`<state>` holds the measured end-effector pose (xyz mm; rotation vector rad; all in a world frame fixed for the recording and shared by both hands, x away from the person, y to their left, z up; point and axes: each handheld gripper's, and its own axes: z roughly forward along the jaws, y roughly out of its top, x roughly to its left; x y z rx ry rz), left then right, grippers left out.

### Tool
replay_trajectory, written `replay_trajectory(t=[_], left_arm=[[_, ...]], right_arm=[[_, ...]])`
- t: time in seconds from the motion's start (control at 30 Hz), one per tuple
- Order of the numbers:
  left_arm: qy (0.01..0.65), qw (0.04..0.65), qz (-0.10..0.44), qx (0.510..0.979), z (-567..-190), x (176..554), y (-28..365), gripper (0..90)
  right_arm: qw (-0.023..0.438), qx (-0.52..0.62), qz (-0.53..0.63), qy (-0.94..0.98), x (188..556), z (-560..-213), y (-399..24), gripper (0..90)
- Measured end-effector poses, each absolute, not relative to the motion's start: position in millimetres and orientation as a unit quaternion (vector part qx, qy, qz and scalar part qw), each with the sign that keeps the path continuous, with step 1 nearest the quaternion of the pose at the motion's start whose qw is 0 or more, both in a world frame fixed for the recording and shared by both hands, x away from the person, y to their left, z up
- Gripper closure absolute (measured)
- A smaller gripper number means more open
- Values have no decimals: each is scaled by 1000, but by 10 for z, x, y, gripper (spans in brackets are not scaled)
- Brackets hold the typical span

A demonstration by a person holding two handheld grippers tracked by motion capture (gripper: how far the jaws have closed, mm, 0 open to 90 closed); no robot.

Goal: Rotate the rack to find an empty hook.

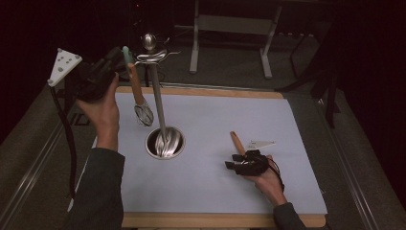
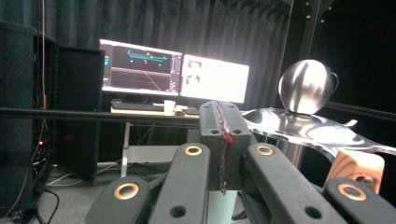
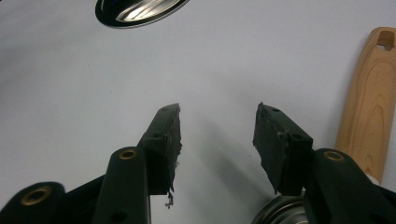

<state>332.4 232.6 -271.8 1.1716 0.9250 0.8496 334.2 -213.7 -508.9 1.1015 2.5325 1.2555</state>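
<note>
A steel utensil stand (image 1: 158,100) rises from a round base (image 1: 165,143) to a ball top (image 2: 308,86) with flat hook arms (image 2: 303,128). My left gripper (image 1: 122,55) is raised beside those arms, its jaws (image 2: 219,109) shut pad to pad. A whisk (image 1: 143,114) with a wooden handle (image 1: 136,86) hangs just below them. Its handle end (image 2: 359,168) sits right of the jaws, and what holds it up I cannot tell. My right gripper (image 1: 232,161) rests on the mat, open (image 3: 217,109), with nothing between its pads. A wooden handle (image 3: 371,102) lies right beside it.
The white mat (image 1: 215,191) covers a wood-edged table (image 1: 215,221). The stand's base (image 3: 140,9) lies ahead of the right gripper. Metal table legs (image 1: 194,48) stand beyond the far edge. Two lit monitors (image 2: 173,72) sit on a desk in the dark background.
</note>
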Motion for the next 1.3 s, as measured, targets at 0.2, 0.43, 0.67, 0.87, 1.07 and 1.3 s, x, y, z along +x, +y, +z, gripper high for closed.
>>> replay_trajectory(t=[0.2, 0.43, 0.67, 0.87, 1.07, 1.3], left_arm=[[409, 653, 373, 517, -2715, 3347, 2331, 900], [409, 651, 374, 519, -2728, 3320, 2361, 900], [410, 643, 379, 525, -2769, 3303, 2386, 900], [413, 623, 391, 537, -2805, 3293, 2400, 900], [419, 616, 395, 537, -2872, 3272, 2453, 899], [431, 602, 396, 544, -3067, 3269, 2486, 898]], right_arm=[[62, 361, 410, 835, 3340, -5079, -2141, 505], [63, 364, 409, 835, 3341, -5075, -2154, 505], [63, 364, 407, 836, 3342, -5086, -2152, 505], [64, 364, 406, 836, 3341, -5086, -2156, 505], [65, 365, 407, 835, 3338, -5078, -2170, 505], [67, 367, 408, 833, 3344, -5068, -2199, 506]])
